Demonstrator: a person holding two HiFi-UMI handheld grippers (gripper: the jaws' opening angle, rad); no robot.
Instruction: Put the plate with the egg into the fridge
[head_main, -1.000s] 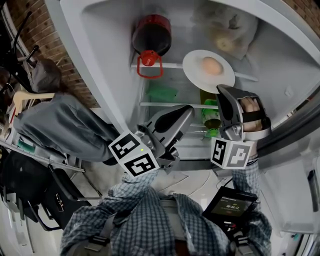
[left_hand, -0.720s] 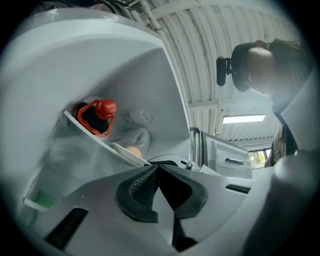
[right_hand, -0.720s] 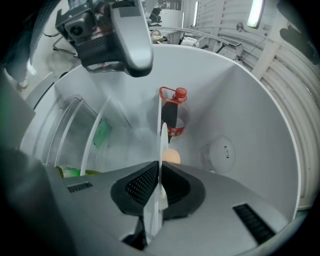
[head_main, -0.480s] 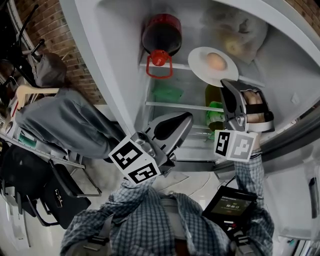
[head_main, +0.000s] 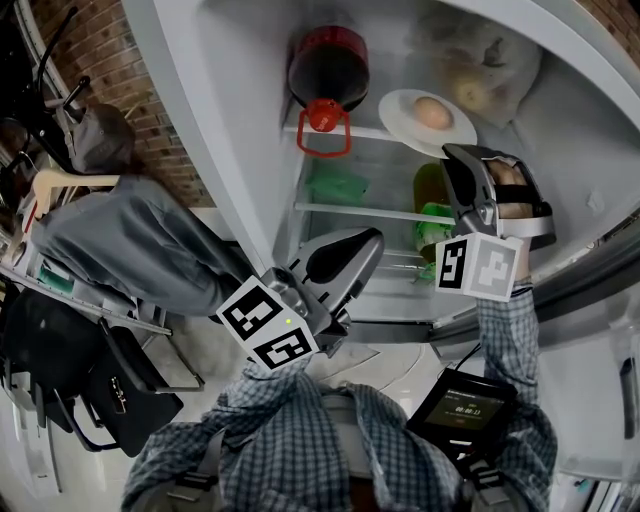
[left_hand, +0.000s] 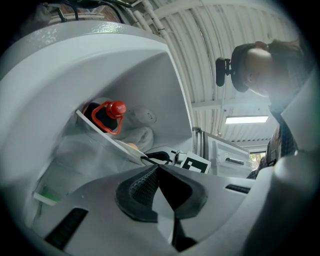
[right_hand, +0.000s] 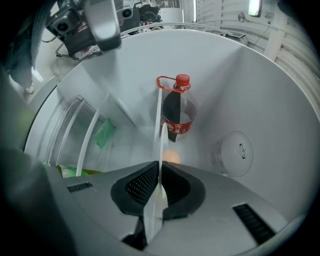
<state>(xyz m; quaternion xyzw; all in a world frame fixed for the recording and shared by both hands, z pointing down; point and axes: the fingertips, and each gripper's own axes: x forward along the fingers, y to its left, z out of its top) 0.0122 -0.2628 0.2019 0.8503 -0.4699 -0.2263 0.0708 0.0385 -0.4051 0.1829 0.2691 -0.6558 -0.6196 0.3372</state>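
Right hand-held gripper (head_main: 456, 152) grips the thin round white plate (head_main: 402, 112) by its rim, and it looks stiff, slick, probably breakable. The loose beige egg (head_main: 433, 113) could roll, so keep it level; left hand-held gripper (head_main: 368, 240) is clenched, empty.

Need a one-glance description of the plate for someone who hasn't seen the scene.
Look into the open fridge, at top shelf level, right of the dark bottle with the red cap. The plate is the round white disc pinched at its rim by the right gripper; it alone carries a single egg.
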